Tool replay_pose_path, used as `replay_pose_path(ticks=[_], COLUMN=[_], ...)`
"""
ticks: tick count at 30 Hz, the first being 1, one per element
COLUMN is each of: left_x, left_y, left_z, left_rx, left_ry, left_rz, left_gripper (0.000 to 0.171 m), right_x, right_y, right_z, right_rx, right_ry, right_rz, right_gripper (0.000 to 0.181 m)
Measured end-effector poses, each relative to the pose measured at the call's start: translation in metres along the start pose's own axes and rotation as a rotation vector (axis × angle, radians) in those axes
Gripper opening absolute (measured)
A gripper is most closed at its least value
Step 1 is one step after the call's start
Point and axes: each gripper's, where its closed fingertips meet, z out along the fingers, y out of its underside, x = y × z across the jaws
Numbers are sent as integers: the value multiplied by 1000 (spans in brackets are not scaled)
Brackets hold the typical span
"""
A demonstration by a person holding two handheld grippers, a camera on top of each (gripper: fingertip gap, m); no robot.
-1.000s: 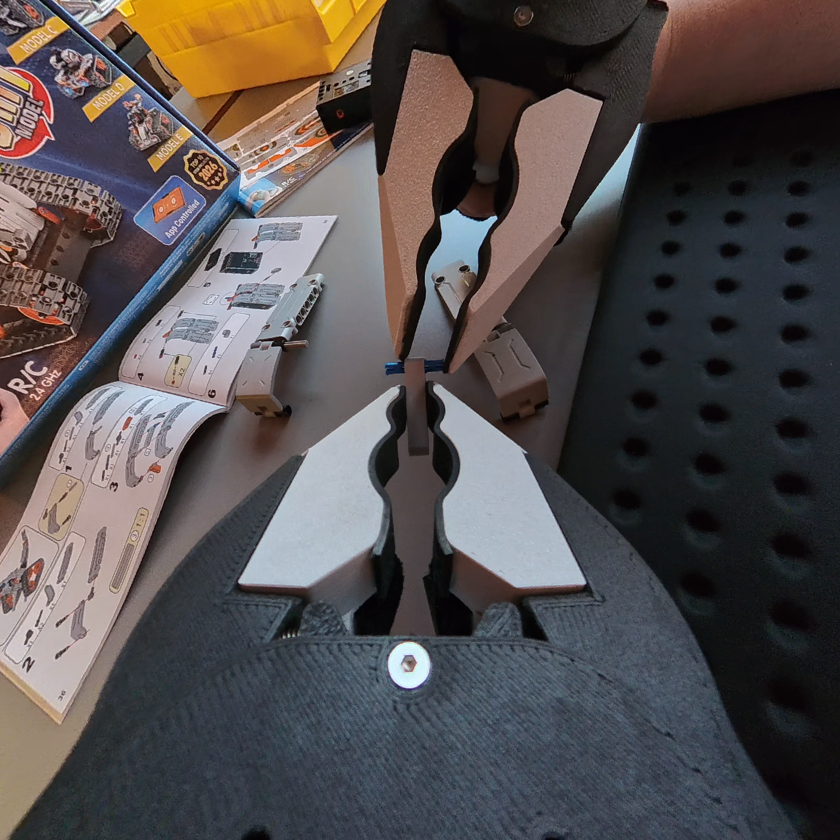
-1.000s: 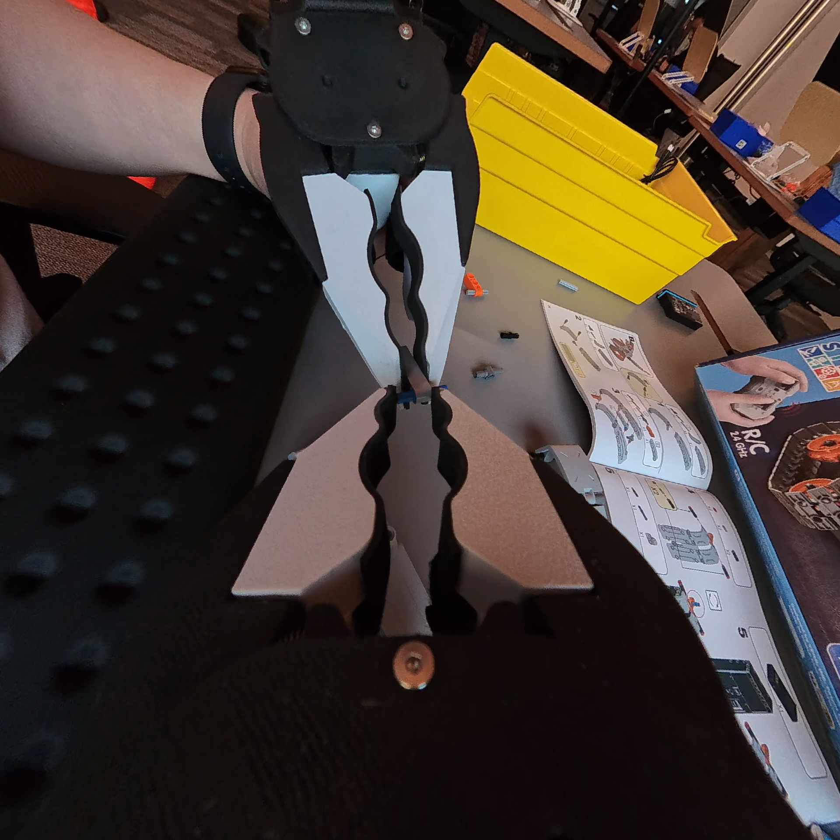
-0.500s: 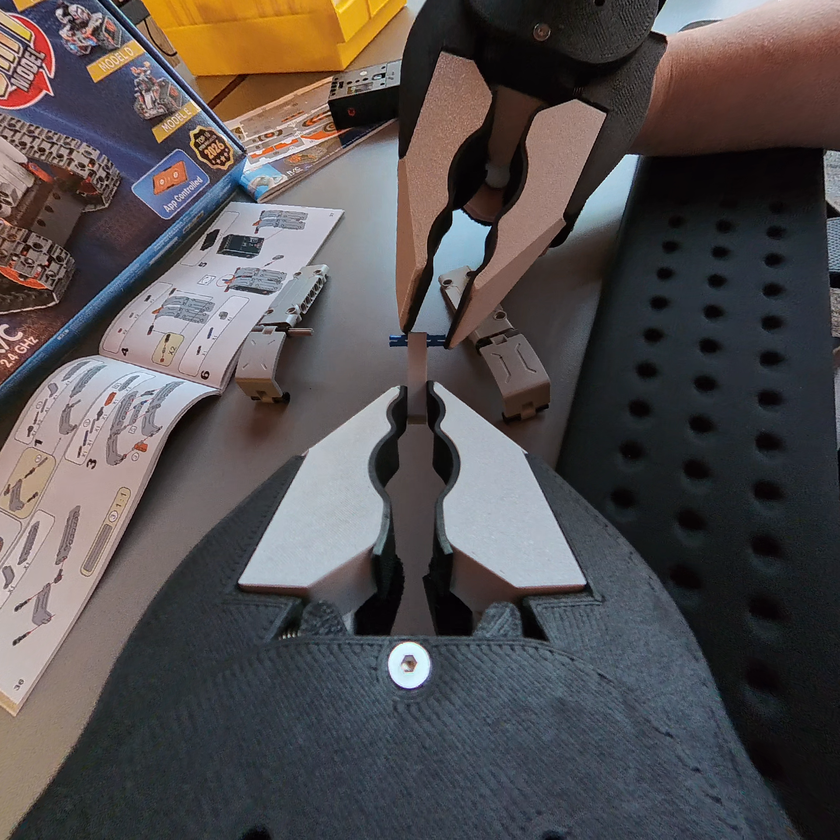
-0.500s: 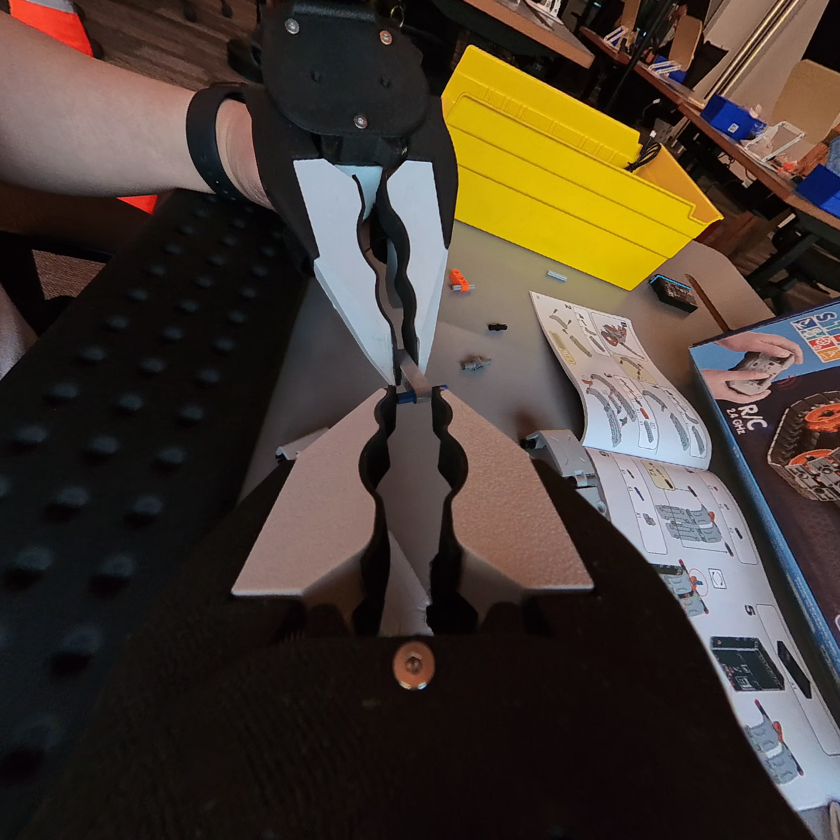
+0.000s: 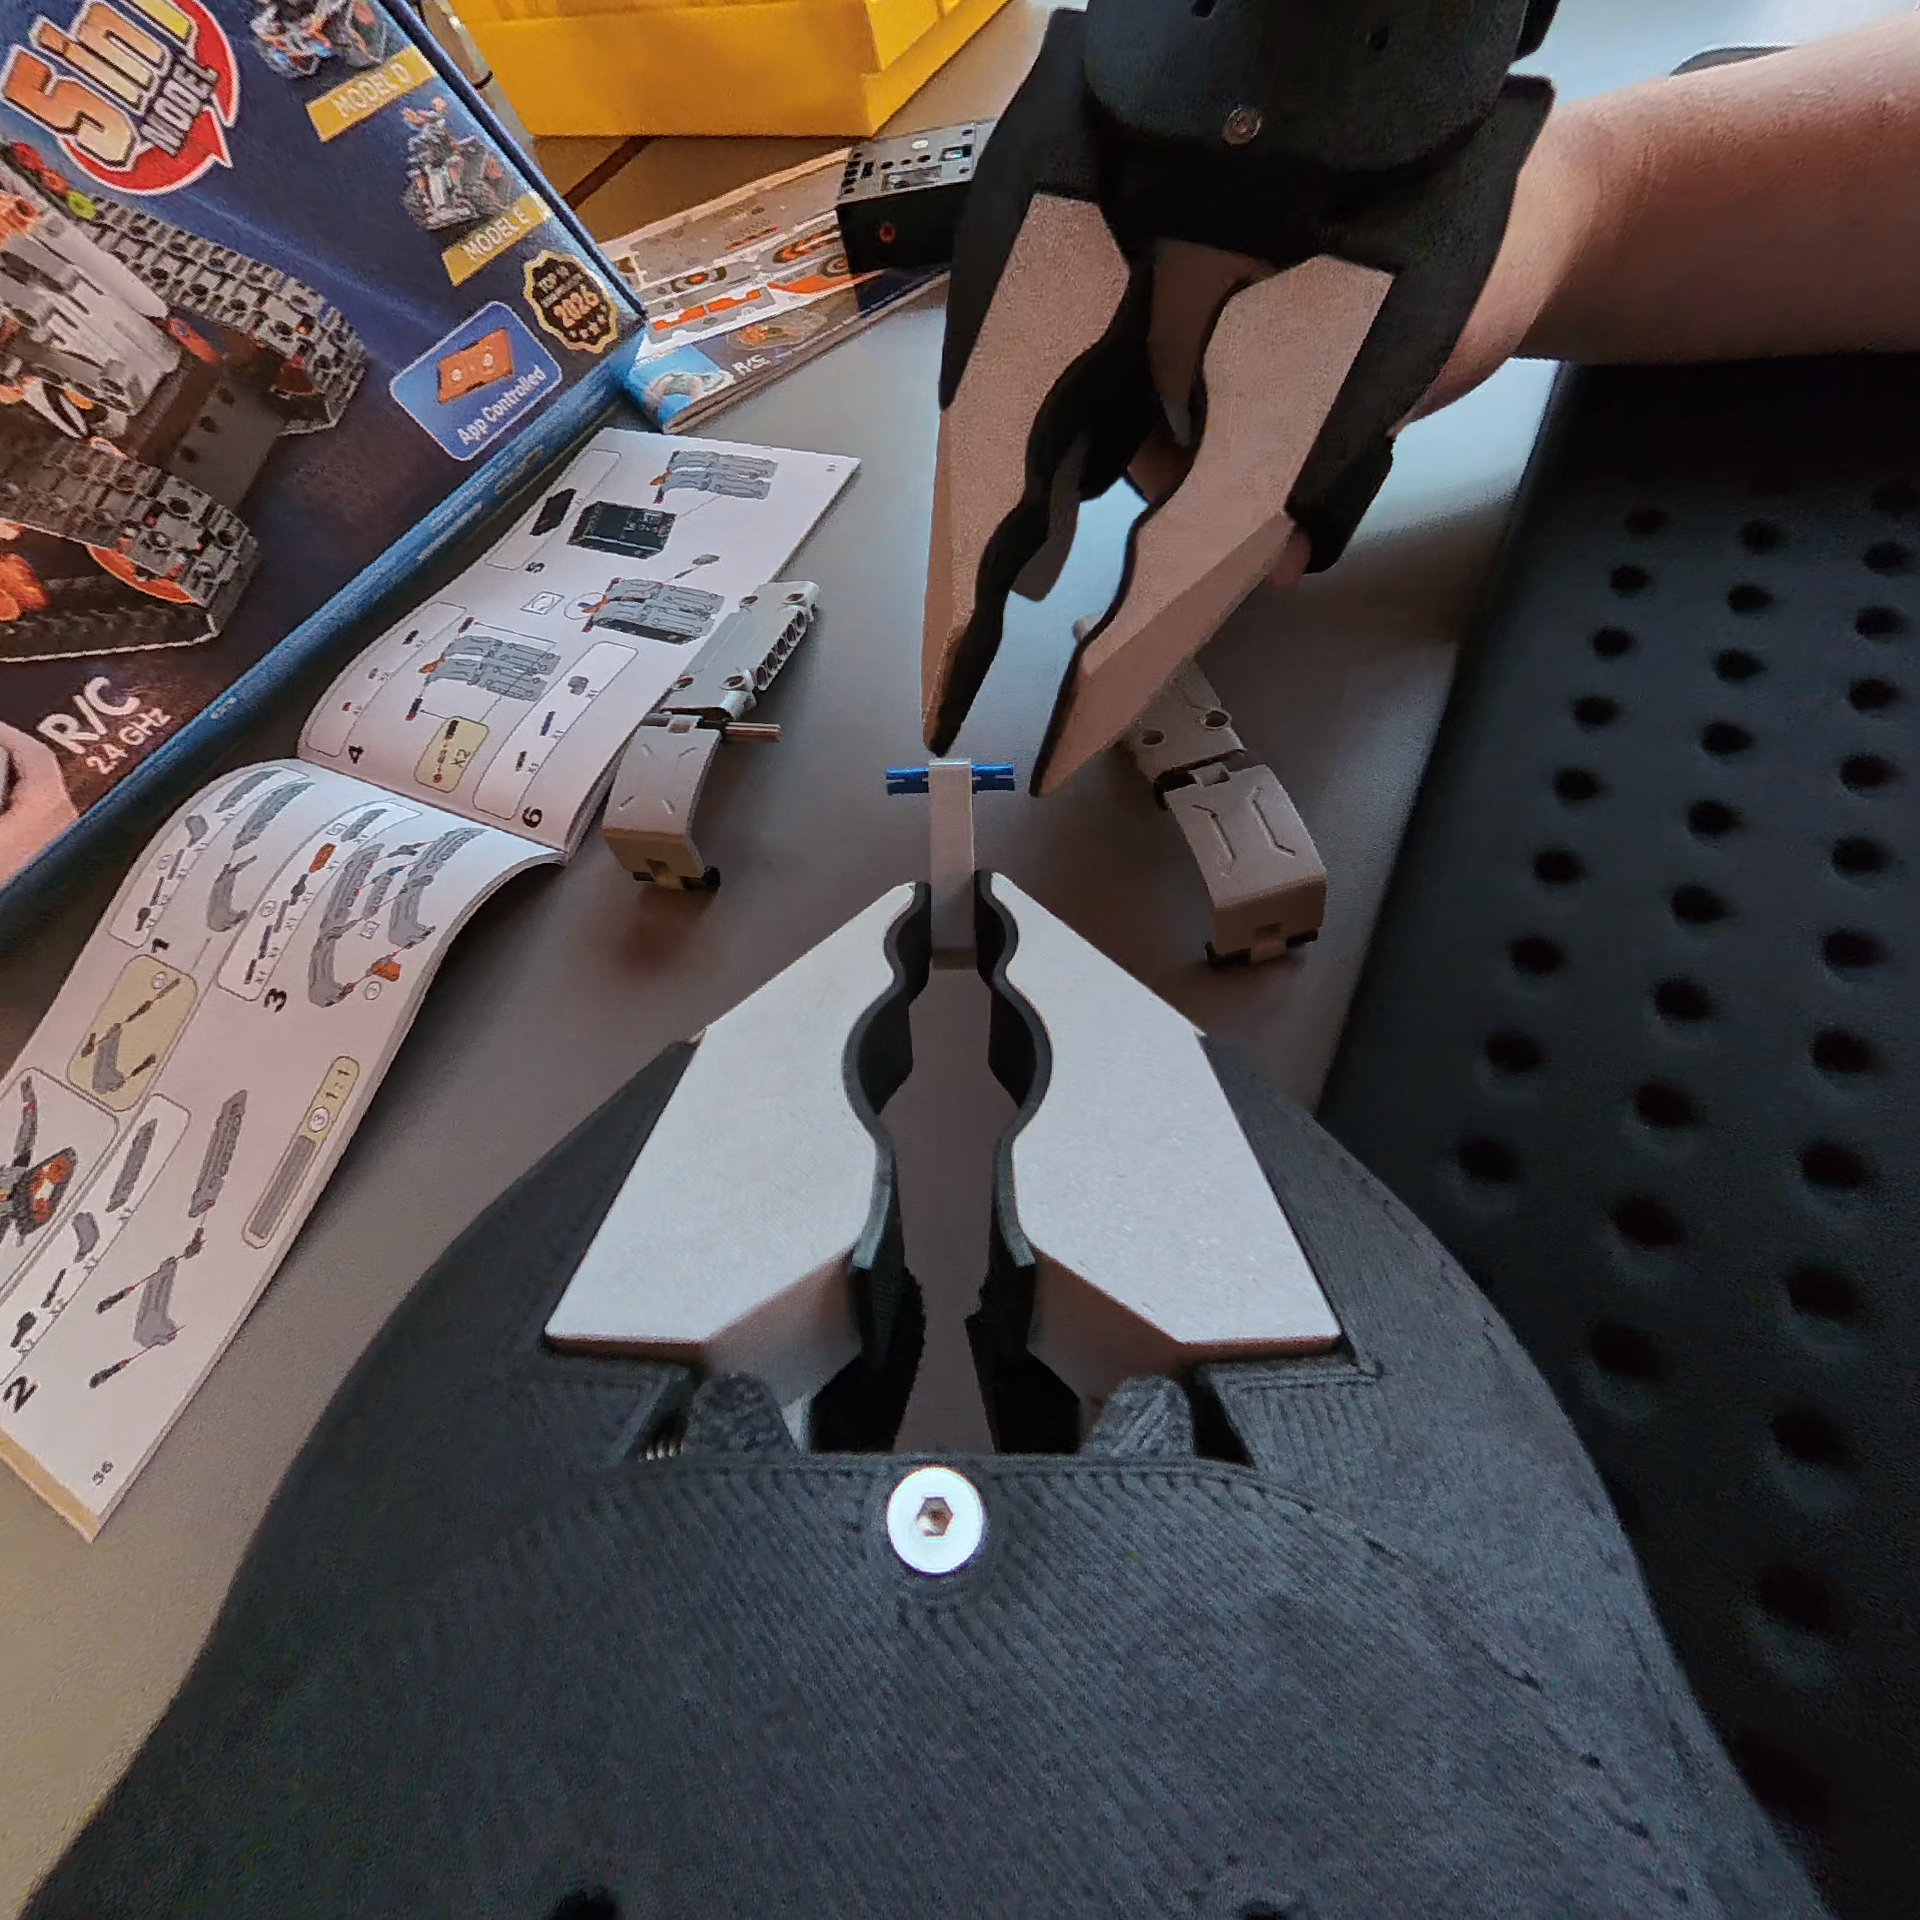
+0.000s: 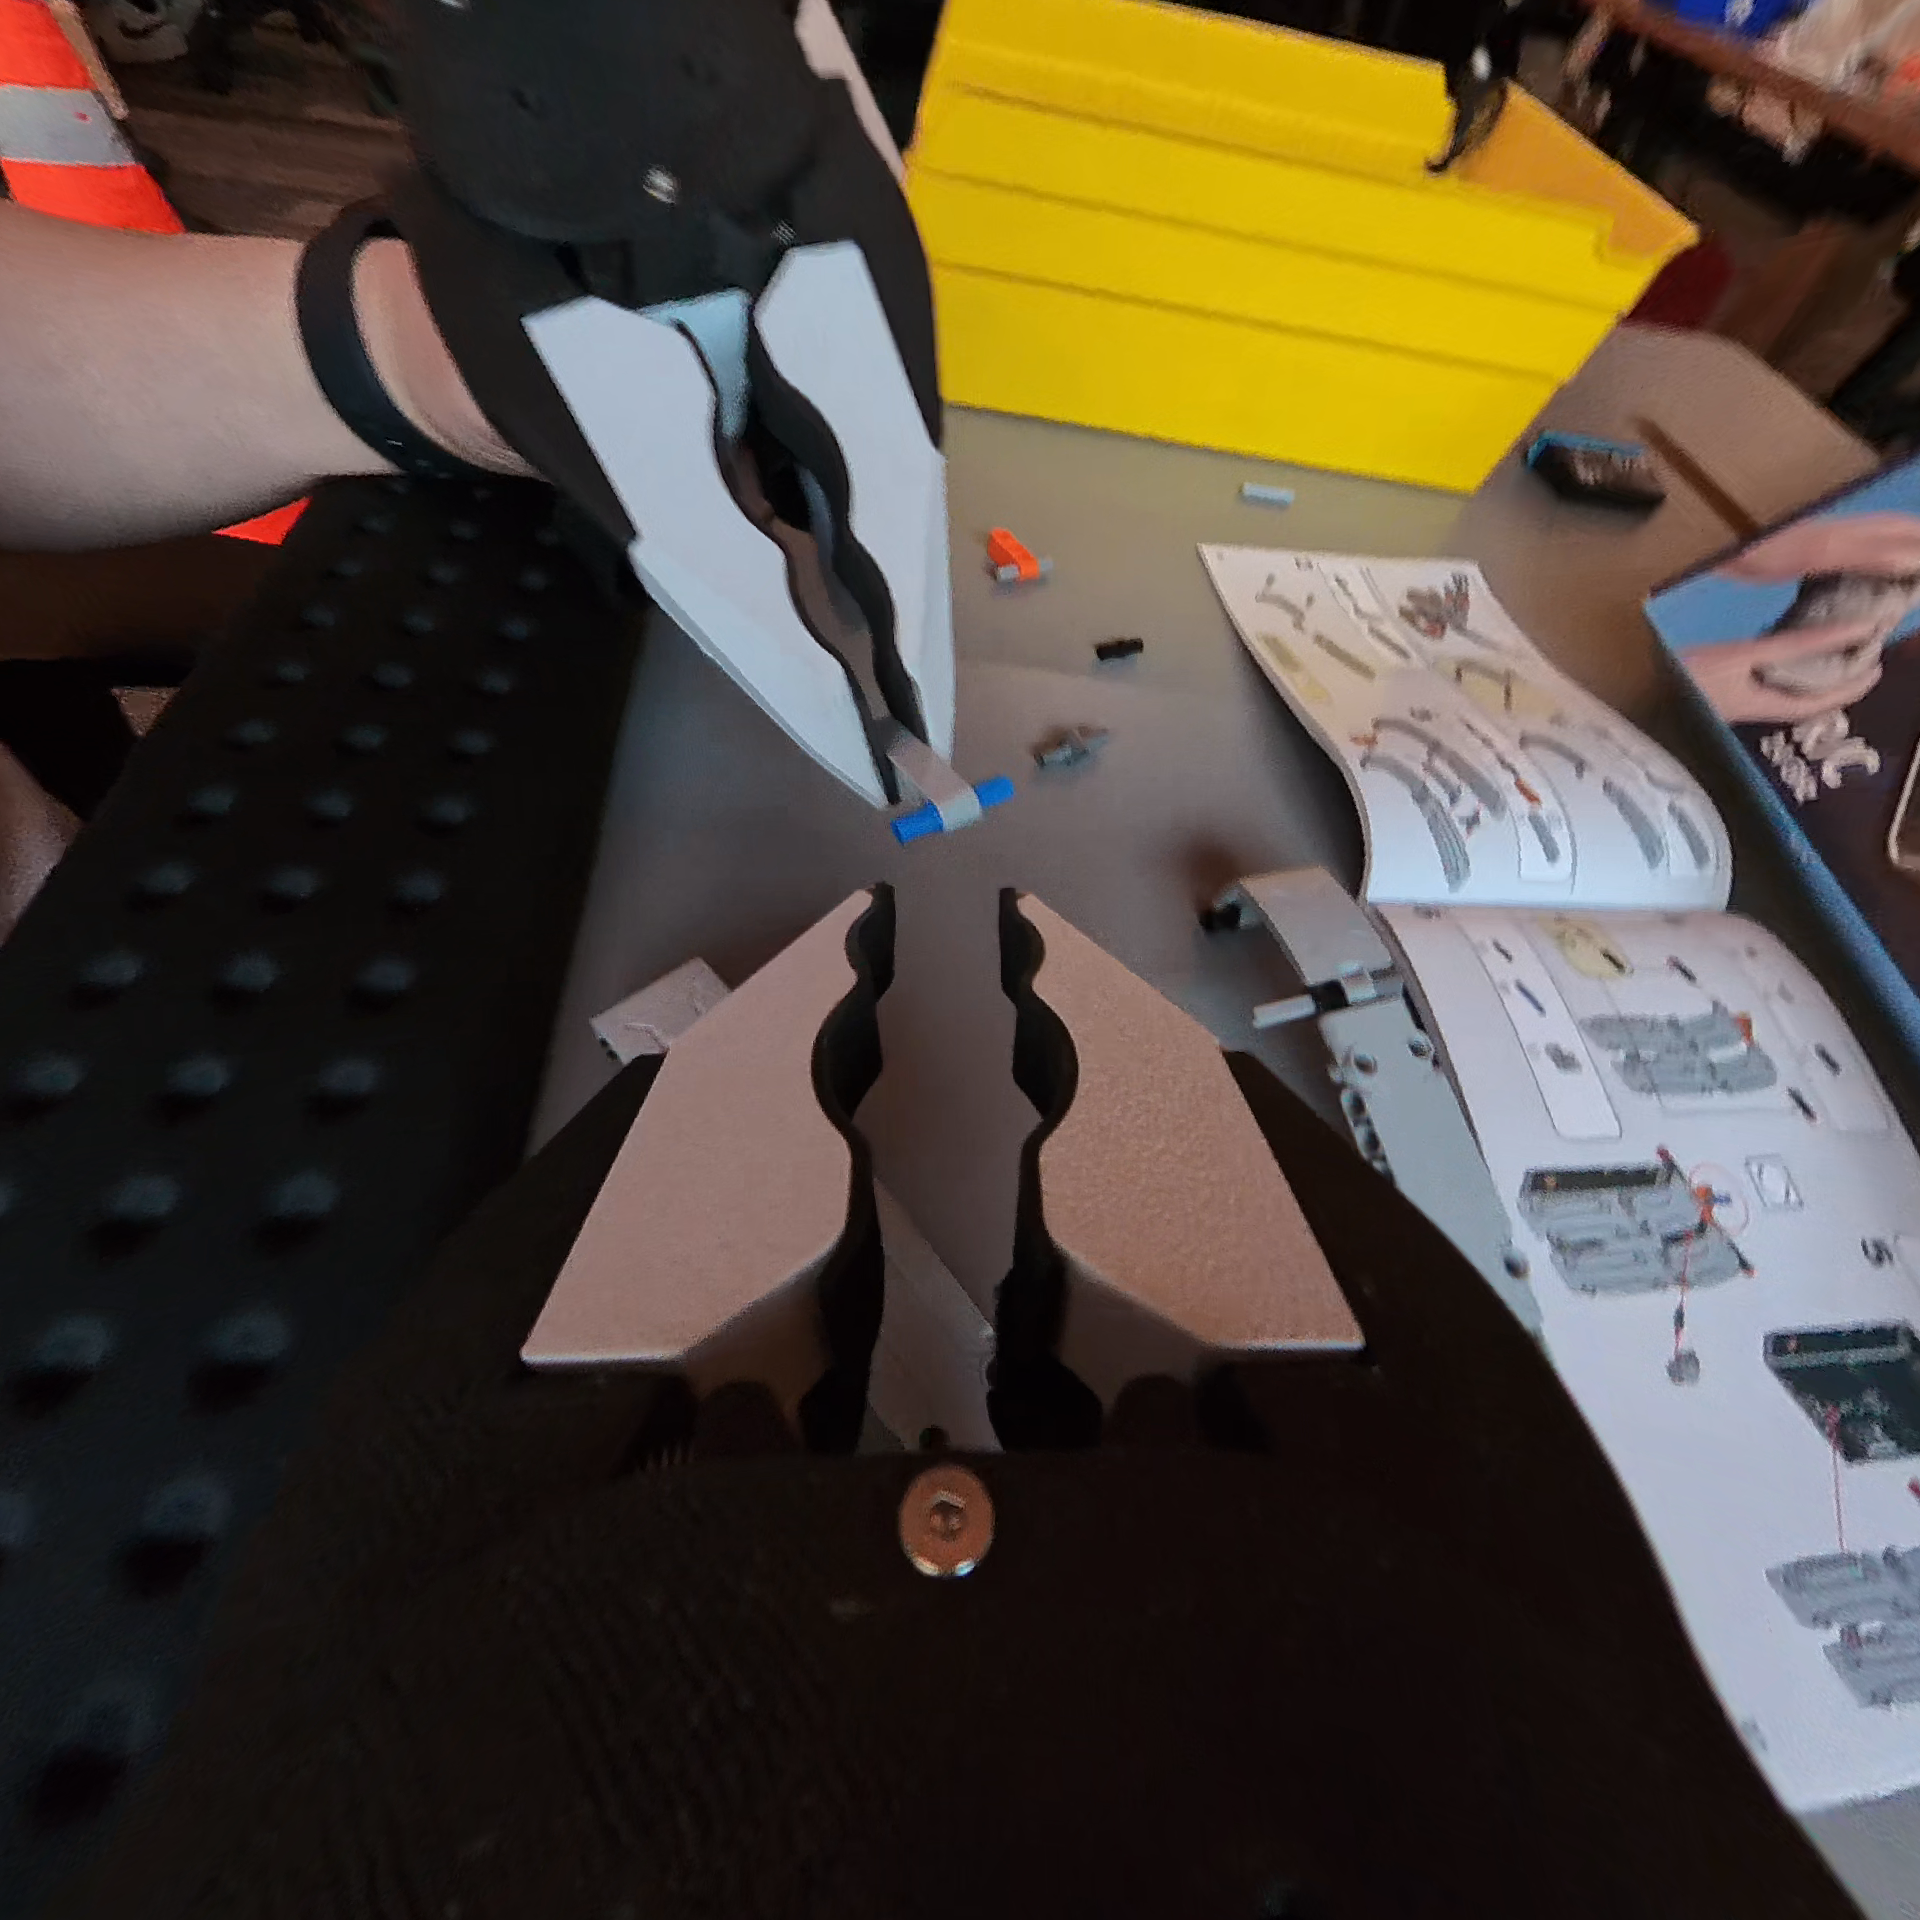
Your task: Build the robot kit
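My left gripper [image 5: 951, 883] is shut on a small grey beam [image 5: 951, 847] and holds it above the grey table [image 5: 831, 966]. A blue pin [image 5: 906, 779] runs crosswise through the beam's far end. My right gripper [image 6: 948, 904] is open and empty, its tips a short way back from the blue pin [image 6: 914, 824]. In the left wrist view the right gripper [image 5: 992, 764] points down at the pin from the far side. In the right wrist view the left gripper [image 6: 914, 769] comes in from the upper left with the beam [image 6: 935, 779].
An open instruction booklet [image 5: 436, 831] and a blue toy box [image 5: 208, 364] lie to the left. Two grey part assemblies [image 5: 696, 758] [image 5: 1236, 831] sit on the table. A black dimpled mat [image 5: 1714, 935], a yellow bin [image 6: 1247, 260] and small loose parts [image 6: 1070, 743] are nearby. Less than 4 cm separates the two grippers' tips.
My right gripper has opened wider and drawn back from the blue pin. The left gripper still holds the grey beam, now with the pin standing free in it.
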Motion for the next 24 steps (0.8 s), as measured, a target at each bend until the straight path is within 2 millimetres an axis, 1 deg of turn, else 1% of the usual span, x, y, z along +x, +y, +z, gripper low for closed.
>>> replay_pose_path(ticks=[3, 5, 8, 10, 12, 14, 16, 20, 23, 24], left_x=[-6, -7, -9, -8, -7, -6, -6, -4, 1, 3], left_y=[3, 3, 3, 1, 0, -2, -4, -7, -10, -9], left_z=[0, 1, 1, 1, 2, 2, 2, 3, 5, 6], left_rx=[-18, -25, -38, -36, -35, -31, -25, -14, -1, -1], left_ry=[-48, -64, -103, -119, -133, -144, -145, -137, -112, -97], left_rz=[16, 34, 74, 106, 133, 151, 159, 172, 181, 176], left_gripper=[6, 6, 6, 6, 6, 6, 6, 6, 6, 6], right_x=[8, 12, 15, 14, 18, 21, 21, 14, 9, 5], right_y=[1, 1, -2, -9, -13, -16, -12, -11, -11, -13], right_z=[-1, -2, -1, -2, -2, -3, 0, 4, 6, 6], right_rx=[0, 7, 42, 86, 124, 145, 133, 114, 108, 112], right_ry=[22, 19, -36, -97, -114, -122, -124, -179, -227, -264], right_rz=[73, 167, 394, 563, 683, 745, 782, 838, 886, 900], right_gripper=[20, 24, 31, 38, 38, 38, 38, 35, 26, 17])
